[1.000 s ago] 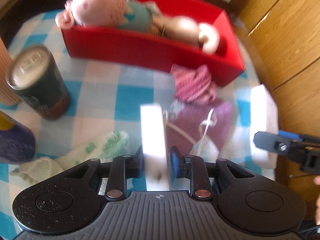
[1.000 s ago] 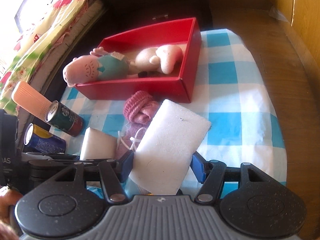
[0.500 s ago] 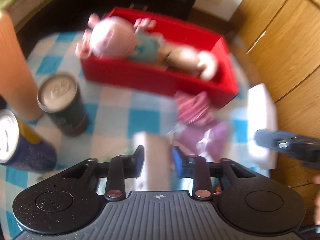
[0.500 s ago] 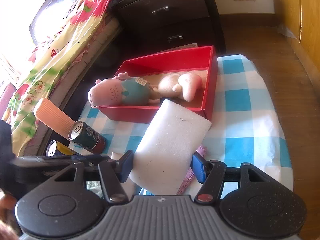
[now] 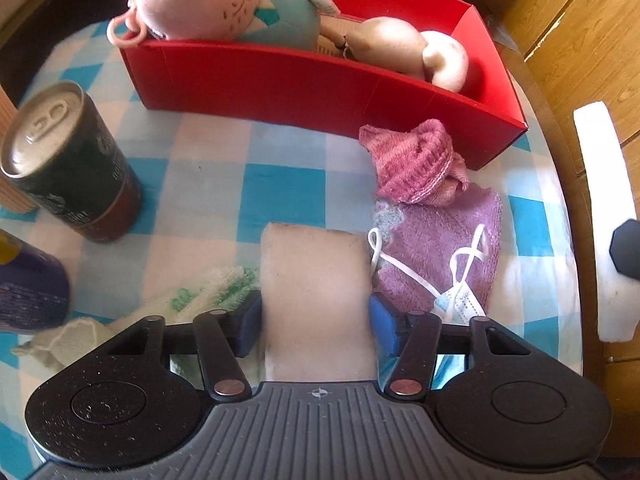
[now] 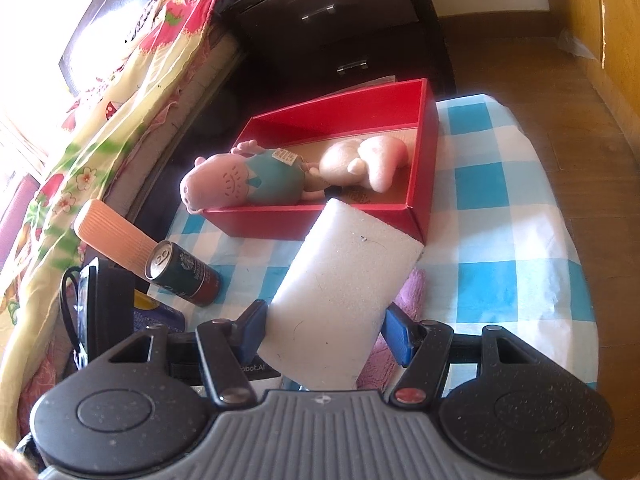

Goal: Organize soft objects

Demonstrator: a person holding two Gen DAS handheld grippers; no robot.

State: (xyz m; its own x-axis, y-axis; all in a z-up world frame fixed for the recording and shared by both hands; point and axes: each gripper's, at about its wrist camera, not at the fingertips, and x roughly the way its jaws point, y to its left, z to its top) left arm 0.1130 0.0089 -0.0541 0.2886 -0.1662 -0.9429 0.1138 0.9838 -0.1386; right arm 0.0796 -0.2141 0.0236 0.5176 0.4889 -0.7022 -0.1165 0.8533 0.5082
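A: Left claw now wider, grasping a white foam block flat, beyond it the red box.

B: Right claw clenched on its own white foam slab, lifted higher, nearly boxed.

A dark green drink can stands upright on the blue-and-white checked tablecloth, with a purple can near it. Beside them rises a ribbed orange cylinder. Beyond the table stand a dark dresser and a floral bedspread.

Partial print "bot.AI" on left claw; can lettering illegible.
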